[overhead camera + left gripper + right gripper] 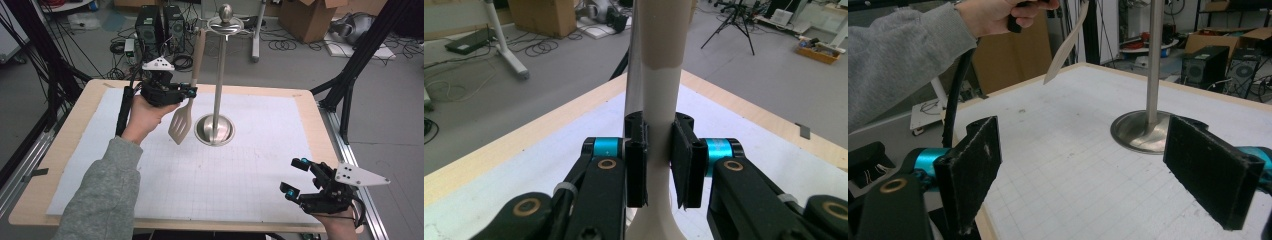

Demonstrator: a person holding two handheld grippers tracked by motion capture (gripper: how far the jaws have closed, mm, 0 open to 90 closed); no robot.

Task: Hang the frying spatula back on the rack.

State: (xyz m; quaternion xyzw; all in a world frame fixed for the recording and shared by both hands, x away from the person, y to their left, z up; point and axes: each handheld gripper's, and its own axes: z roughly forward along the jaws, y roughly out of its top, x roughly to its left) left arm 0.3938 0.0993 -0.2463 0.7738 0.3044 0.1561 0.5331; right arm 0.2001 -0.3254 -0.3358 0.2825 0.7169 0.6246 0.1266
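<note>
The left gripper (192, 92) has its fingers (636, 160) squeezed on the spatula (189, 95) handle. The spatula stands nearly upright, blade down above the desk (310, 107), just beside the metal stand (218, 75). The right gripper (296, 177) waits open and empty, well apart.

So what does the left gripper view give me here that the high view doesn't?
The left gripper view alone shows the grip up close: both pads pressing the spatula handle from either side.

The high view alone shows the slotted blade hanging off the mat, the stand's round base and top ring, and the right gripper open near the table's corner.

Both show the left gripper holding the spatula roughly upright beside the stand's pole.
</note>
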